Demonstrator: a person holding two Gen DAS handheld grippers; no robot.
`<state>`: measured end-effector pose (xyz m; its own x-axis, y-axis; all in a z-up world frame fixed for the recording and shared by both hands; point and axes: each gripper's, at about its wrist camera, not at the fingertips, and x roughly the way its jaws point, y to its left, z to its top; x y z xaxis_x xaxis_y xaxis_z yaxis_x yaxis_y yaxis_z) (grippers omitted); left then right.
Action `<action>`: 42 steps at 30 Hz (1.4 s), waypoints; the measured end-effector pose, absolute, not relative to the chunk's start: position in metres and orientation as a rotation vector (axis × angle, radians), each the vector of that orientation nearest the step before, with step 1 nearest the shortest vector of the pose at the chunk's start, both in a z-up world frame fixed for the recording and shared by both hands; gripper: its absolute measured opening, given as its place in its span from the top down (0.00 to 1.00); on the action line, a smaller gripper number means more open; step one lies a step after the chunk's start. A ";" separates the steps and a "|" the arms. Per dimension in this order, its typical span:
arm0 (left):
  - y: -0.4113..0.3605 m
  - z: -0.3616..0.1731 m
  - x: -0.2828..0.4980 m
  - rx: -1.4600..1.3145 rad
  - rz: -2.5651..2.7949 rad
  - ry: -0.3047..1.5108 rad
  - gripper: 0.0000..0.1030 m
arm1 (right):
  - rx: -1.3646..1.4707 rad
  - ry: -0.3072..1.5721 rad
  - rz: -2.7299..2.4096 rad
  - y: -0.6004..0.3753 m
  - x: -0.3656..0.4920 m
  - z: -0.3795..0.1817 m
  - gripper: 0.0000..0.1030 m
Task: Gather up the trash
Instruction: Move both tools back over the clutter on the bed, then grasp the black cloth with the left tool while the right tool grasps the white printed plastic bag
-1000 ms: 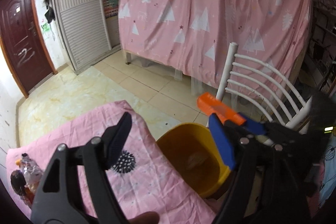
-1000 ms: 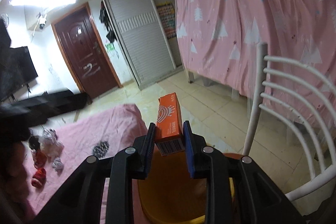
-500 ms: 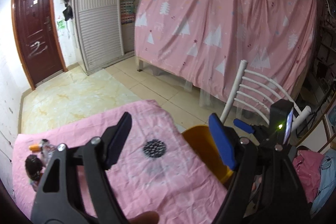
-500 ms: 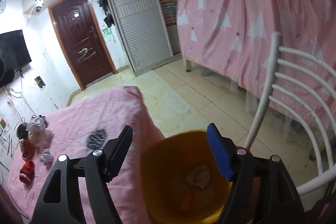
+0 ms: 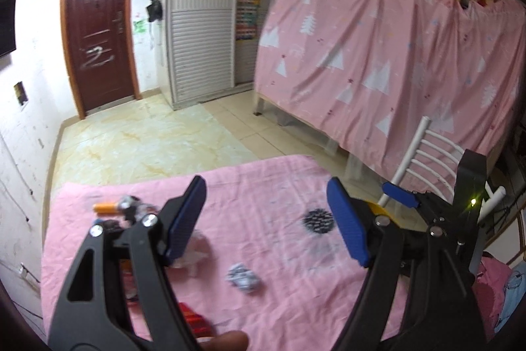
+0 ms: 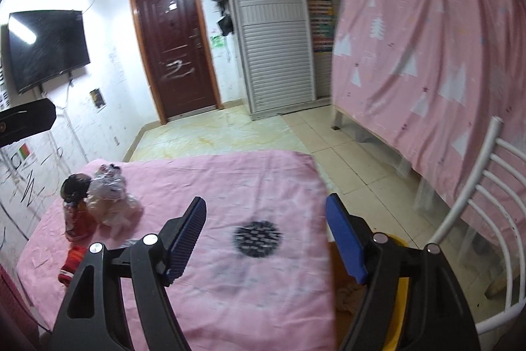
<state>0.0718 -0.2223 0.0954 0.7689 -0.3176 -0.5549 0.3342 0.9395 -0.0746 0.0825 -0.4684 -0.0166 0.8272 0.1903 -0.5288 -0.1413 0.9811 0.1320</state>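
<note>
scrawl across brown door

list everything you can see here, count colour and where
tablecloth: one, pink, over the table in front of both grippers
dark print: one, black, on the cloth near its right edge
crumpled wad: one, grey-white, on the cloth ahead of the left gripper
trash pile: several pieces, clear plastic, dark and red, far left of the cloth
red wrapper: one, near left edge of the cloth
bin: one, yellow, beside the table's right edge
chair: one, white, right of the bin
door: one, dark brown, far wall
curtain: one, pink with white trees, right
television: one, black, left wall
left gripper: open, empty
right gripper: open, empty
</note>
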 end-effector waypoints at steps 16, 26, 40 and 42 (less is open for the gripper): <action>-0.113 0.067 0.102 0.018 -0.092 0.675 0.30 | 0.003 0.615 0.349 -0.370 0.109 -0.011 0.33; -0.077 0.028 0.128 -0.005 -0.039 0.776 0.30 | -0.033 0.626 0.471 -0.311 0.125 -0.010 0.33; -0.067 -0.010 0.143 -0.009 -0.077 0.868 0.75 | -0.082 0.685 0.568 -0.251 0.155 -0.021 0.32; -0.065 -0.011 0.142 -0.010 -0.075 0.864 0.82 | -0.077 0.703 0.580 -0.247 0.163 -0.024 0.32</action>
<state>0.1424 -0.0654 -0.0115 0.6469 -0.0703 -0.7593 0.0622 0.9973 -0.0393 0.1626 -0.2468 -0.0242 0.6128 0.4774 -0.6297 -0.5280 0.8403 0.1232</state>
